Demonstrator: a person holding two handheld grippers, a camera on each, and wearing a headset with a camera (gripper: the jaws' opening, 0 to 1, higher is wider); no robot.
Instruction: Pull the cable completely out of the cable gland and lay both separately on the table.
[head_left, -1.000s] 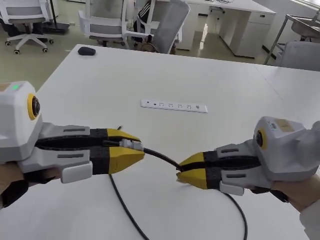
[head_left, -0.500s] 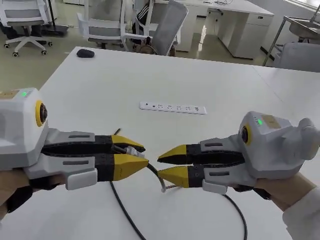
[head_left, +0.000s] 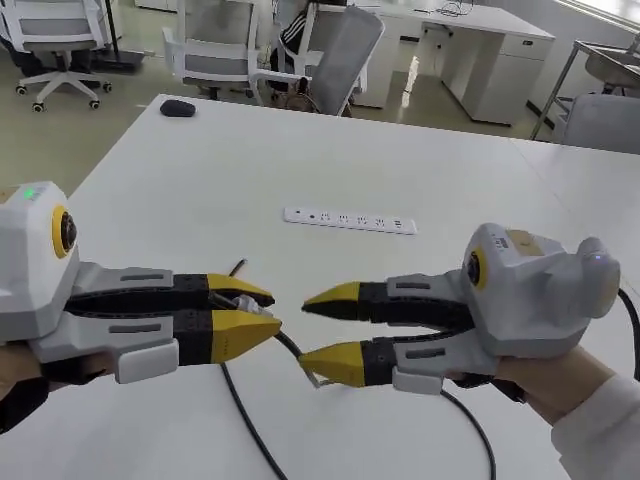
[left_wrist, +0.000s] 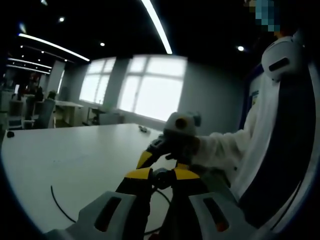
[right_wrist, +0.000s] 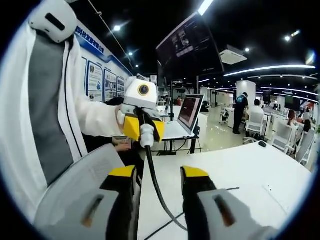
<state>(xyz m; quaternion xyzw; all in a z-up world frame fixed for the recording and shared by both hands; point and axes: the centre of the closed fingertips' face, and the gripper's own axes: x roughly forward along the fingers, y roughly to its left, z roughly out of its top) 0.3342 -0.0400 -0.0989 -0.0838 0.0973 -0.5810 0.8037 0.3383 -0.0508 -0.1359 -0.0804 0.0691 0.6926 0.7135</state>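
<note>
My left gripper (head_left: 272, 310) is shut on the small pale cable gland (head_left: 240, 301) just above the white table. The black cable (head_left: 250, 417) runs out of the gland, drops to the tabletop and loops off to the right. My right gripper (head_left: 318, 335) faces the left one tip to tip, open, its yellow jaws spread above and below the cable without touching it. In the right gripper view the cable (right_wrist: 154, 187) passes between the open right gripper (right_wrist: 159, 172), and the gland (right_wrist: 146, 136) sits in the left gripper (right_wrist: 144, 127) beyond. The left gripper view shows the gland (left_wrist: 162, 178) clamped.
A white power strip (head_left: 349, 220) lies mid-table beyond the grippers. A black mouse (head_left: 178, 108) rests at the far left corner. Office chairs (head_left: 215, 55) and desks stand behind the table. An open laptop (right_wrist: 191, 112) stands on a desk in the right gripper view.
The right gripper was shut on the cable a second ago; it has let go, opened wide and moved closer to the left gripper. The left gripper still holds the gland.
</note>
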